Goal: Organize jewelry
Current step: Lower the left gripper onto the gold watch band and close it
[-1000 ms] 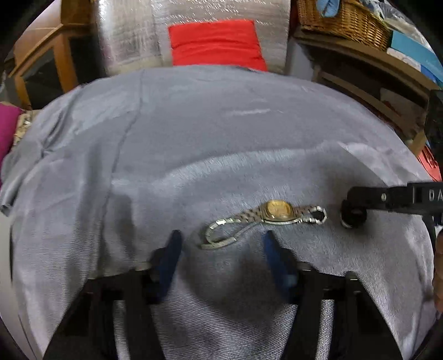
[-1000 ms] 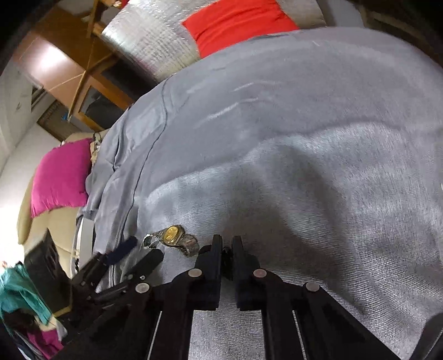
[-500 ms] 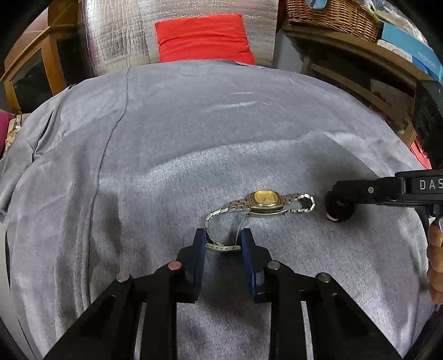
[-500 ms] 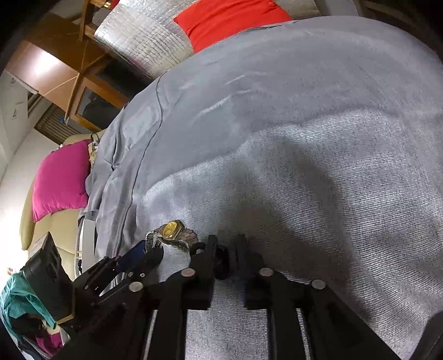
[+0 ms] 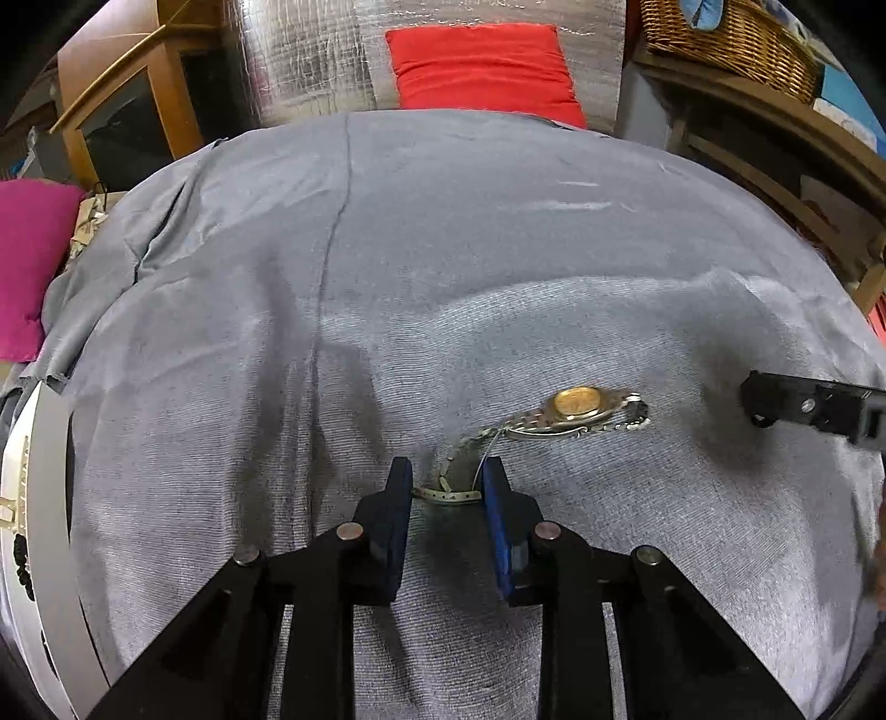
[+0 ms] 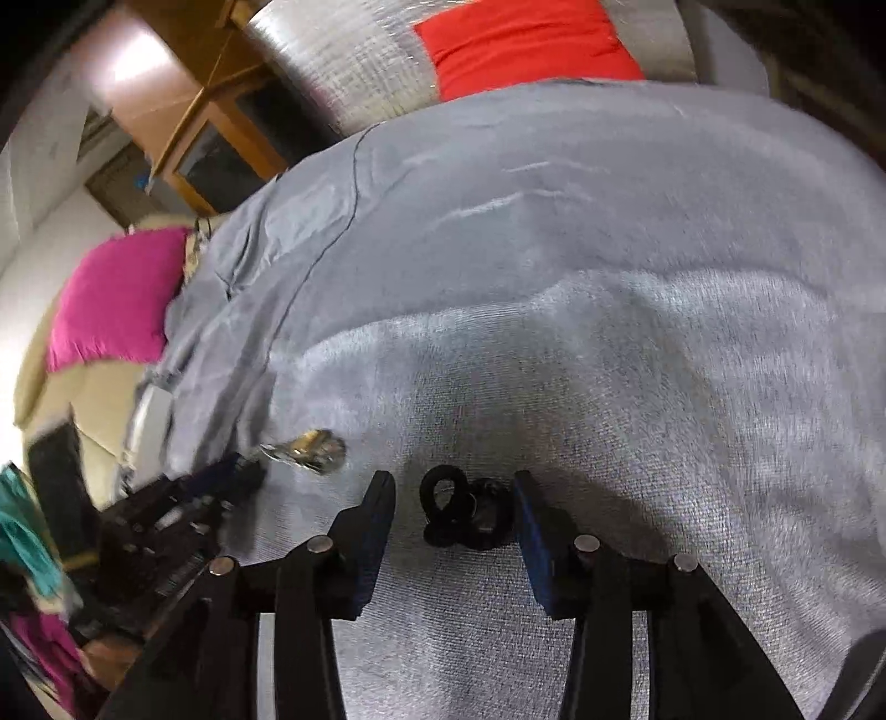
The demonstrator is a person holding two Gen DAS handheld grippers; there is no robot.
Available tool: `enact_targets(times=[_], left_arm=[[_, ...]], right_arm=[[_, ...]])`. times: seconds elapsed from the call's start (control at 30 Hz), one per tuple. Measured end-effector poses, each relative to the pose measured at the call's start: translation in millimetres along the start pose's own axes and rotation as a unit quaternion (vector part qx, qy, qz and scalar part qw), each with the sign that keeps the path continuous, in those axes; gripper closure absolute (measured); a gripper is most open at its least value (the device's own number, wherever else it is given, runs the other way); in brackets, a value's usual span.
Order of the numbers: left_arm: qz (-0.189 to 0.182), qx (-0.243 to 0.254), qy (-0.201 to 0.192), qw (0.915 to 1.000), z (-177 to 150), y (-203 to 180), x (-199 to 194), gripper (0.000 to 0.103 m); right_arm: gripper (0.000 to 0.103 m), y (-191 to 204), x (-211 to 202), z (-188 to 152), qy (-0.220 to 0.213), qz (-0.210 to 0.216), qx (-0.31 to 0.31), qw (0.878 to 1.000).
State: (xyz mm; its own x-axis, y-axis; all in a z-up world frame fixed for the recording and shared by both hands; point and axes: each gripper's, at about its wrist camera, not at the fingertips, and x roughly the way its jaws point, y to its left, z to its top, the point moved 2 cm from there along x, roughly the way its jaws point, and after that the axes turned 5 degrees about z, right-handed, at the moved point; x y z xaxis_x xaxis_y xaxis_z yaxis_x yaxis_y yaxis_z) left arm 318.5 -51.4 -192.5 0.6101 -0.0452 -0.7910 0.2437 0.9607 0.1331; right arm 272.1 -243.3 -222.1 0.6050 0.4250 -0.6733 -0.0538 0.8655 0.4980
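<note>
A gold-faced wristwatch (image 5: 573, 407) with a silver link band lies on the grey cloth (image 5: 443, 266). My left gripper (image 5: 446, 493) is shut on the near loop of the watch band, which bridges the gap between the blue pads. The watch also shows, blurred, in the right wrist view (image 6: 310, 448). My right gripper (image 6: 454, 498) is open, and a small black looped piece (image 6: 465, 512) lies on the cloth between its fingers. The right gripper's fingertip shows at the right edge of the left wrist view (image 5: 775, 401).
A white tray (image 5: 33, 526) with dark items sits at the cloth's left edge. A pink cushion (image 5: 27, 260), a red cushion (image 5: 482, 66), a wooden cabinet (image 5: 127, 111) and a wicker basket (image 5: 731, 33) on a shelf surround the cloth.
My left gripper closed on the watch band and drew it slightly left. My right gripper opened, leaving the black looped piece on the cloth, and moved away from the watch.
</note>
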Motion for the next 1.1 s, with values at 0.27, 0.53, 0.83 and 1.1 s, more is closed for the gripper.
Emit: enact_targets(times=[0.27,0.53,0.83,1.1], left_arm=[[0.003,0.013,-0.029,0.9995,3.7,-6.1,-2.8,0.033],[-0.005,0.023,-0.013,0.9996,-0.4,-11.2,11.6,0.070],[-0.040,-0.004,-0.009,0.9991,1.0,-4.4,-6.8,0.094],[-0.068,-0.027,-0.013,0.9972,-3.5,4.4,-29.1,0.099]], right_arm=[[0.078,11.0,5.3,-2.6,-0.010,-0.074,-0.065,0.995],[0.081,4.5,-2.8,1.5,-0.026,-0.065,-0.039,0.997],[0.081,2.6,-2.2,2.6,-0.024,-0.060,-0.023,0.998],[0.081,14.1,-10.6,4.1,-0.046,-0.052,-0.024,0.997]])
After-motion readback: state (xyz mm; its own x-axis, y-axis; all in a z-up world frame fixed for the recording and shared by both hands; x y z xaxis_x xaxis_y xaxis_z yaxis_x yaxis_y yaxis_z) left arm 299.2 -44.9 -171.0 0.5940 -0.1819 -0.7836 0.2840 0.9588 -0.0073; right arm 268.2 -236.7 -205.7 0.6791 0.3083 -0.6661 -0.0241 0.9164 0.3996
